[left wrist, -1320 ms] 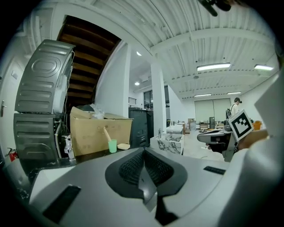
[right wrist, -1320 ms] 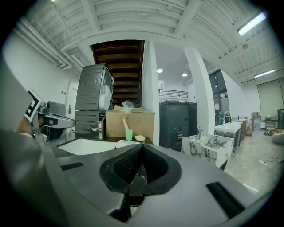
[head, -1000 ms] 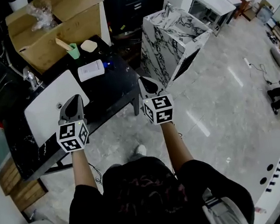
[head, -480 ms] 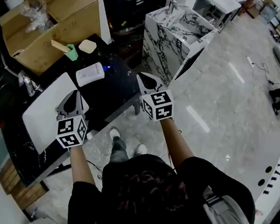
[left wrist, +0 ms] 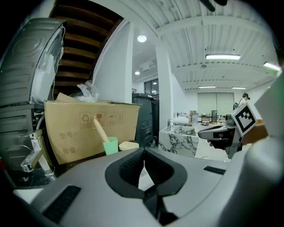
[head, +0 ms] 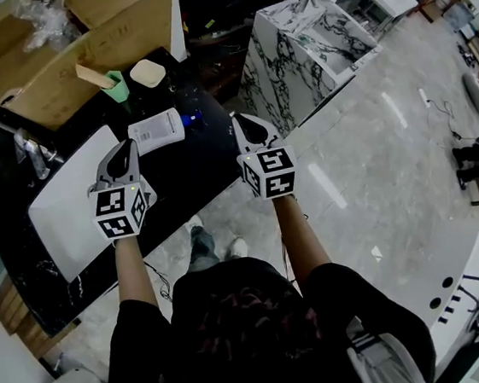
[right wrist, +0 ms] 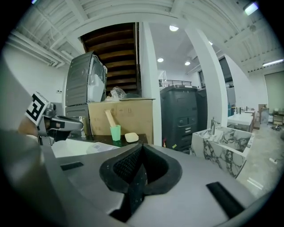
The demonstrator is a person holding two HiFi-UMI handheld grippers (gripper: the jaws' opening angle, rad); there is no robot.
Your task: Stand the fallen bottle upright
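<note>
Judging from the views, nothing is done yet: the left tool (head: pixel 122 159) and the right tool (head: pixel 247 128) are held closed and empty near the counter (head: pixel 205 152), where the white bottle (head: pixel 157 130) lies flat, untouched.

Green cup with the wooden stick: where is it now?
In the head view the green cup stands upper left on the black counter, in front of the cardboard box, a cream block just right of it.
</note>
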